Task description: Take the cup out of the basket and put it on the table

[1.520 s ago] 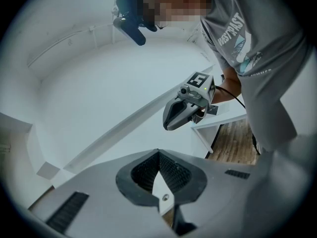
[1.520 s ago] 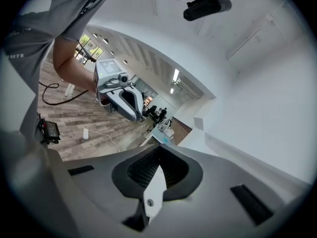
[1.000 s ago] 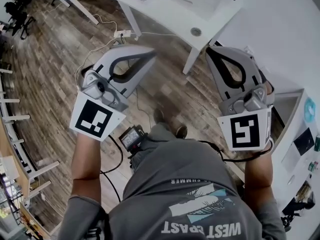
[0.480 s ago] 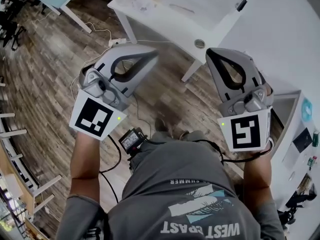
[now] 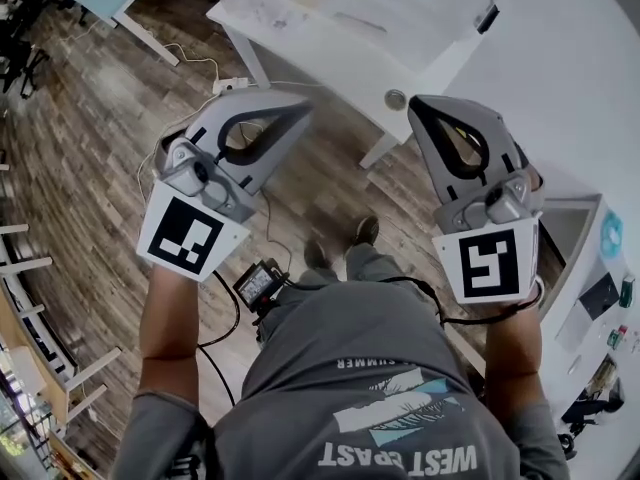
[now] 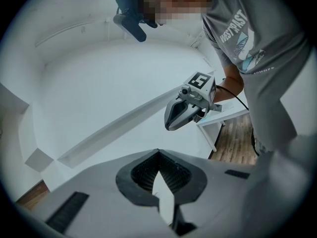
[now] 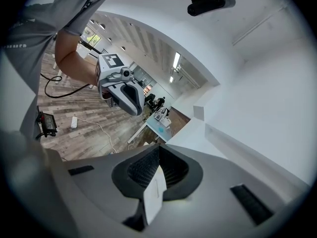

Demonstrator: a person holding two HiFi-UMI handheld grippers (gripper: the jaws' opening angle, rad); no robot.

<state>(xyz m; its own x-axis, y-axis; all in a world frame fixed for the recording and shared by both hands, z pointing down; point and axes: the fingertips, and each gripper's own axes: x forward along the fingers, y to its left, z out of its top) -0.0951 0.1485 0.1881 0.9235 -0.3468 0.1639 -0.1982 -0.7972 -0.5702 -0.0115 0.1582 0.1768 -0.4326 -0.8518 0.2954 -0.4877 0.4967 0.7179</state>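
No cup and no basket show in any view. In the head view I hold both grippers up at chest height, above the wooden floor. My left gripper (image 5: 298, 114) is shut with nothing in it, and so is my right gripper (image 5: 424, 109). The left gripper view looks past its closed jaws (image 6: 158, 151) at a white wall and ceiling, with the right gripper (image 6: 184, 111) beside it. Beyond the closed jaws (image 7: 158, 147) of the right gripper view, the left gripper (image 7: 124, 95) hangs over a long room.
A white table (image 5: 330, 38) stands just ahead of the grippers, with a power strip (image 5: 232, 85) and cables on the floor to its left. A white cabinet (image 5: 585, 253) is at the right. A small device (image 5: 258, 283) hangs at the person's waist.
The person has stepped forward, so the white table lies a little nearer and one foot shows farther ahead. Both grippers stay shut and keep their pose.
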